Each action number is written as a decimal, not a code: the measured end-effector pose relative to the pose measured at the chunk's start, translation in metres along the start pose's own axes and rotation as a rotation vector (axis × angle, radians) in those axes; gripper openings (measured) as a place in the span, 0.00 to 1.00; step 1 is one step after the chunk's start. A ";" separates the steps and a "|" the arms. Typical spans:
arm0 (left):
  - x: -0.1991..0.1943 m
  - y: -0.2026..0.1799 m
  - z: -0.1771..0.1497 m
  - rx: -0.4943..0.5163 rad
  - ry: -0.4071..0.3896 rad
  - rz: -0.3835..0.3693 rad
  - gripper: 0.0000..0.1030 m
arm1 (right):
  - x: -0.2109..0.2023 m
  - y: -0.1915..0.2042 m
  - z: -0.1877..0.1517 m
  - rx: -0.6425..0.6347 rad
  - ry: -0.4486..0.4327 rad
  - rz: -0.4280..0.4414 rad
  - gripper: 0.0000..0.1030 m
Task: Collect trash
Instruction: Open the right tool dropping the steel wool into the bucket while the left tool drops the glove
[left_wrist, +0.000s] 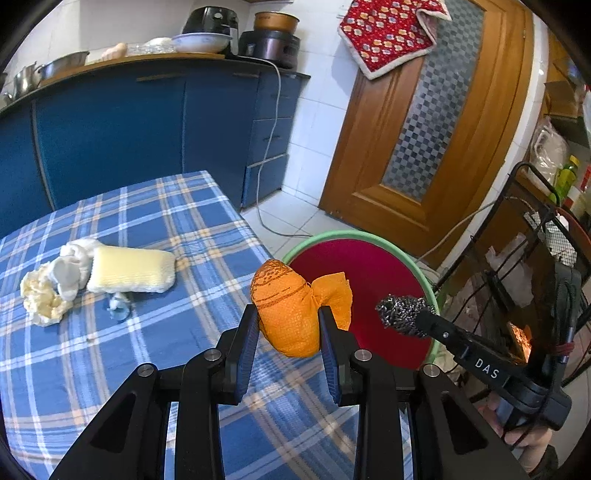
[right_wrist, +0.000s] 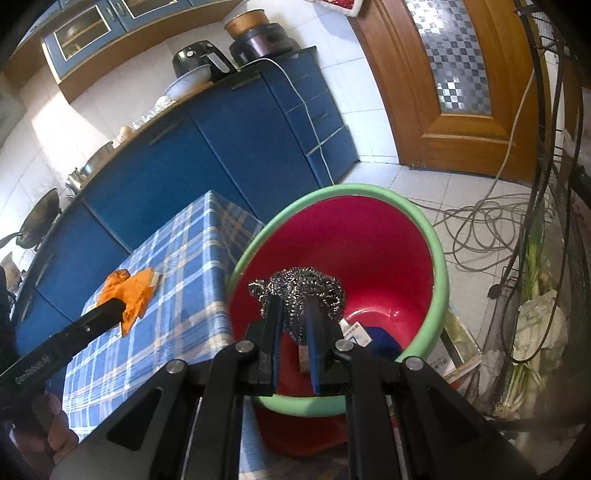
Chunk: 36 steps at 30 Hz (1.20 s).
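The left gripper (left_wrist: 287, 325) jaws clamp a knotted orange mesh cloth (left_wrist: 288, 310), while the right gripper (right_wrist: 293, 317) jaws squeeze a wiry steel wool ball (right_wrist: 301, 291) above the round, green-rimmed red plastic bin (right_wrist: 439, 258).

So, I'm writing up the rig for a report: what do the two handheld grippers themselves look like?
Both the left gripper and right gripper are matte black, with angular linkage arms joined by round silver pivot pins and flat jaws faced with blue pads. White lettering runs along each body; the right one reads "DAS". A bare hand grips the right one's handle.
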<state>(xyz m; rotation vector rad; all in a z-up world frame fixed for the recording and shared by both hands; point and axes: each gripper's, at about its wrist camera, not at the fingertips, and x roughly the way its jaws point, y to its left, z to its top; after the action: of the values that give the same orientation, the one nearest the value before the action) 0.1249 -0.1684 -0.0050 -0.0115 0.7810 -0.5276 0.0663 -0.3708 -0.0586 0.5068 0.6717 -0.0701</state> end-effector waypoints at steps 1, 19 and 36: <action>0.001 -0.001 0.000 0.002 0.002 -0.001 0.32 | 0.001 -0.001 0.000 -0.001 0.001 -0.006 0.15; 0.030 -0.017 0.005 0.043 0.026 -0.027 0.32 | 0.003 -0.019 0.000 0.031 0.000 -0.055 0.19; 0.064 -0.034 0.013 0.097 0.065 -0.039 0.32 | -0.015 -0.017 0.003 0.020 -0.045 -0.107 0.25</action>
<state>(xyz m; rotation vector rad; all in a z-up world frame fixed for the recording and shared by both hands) 0.1556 -0.2296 -0.0314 0.0804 0.8193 -0.6046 0.0525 -0.3884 -0.0548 0.4875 0.6547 -0.1882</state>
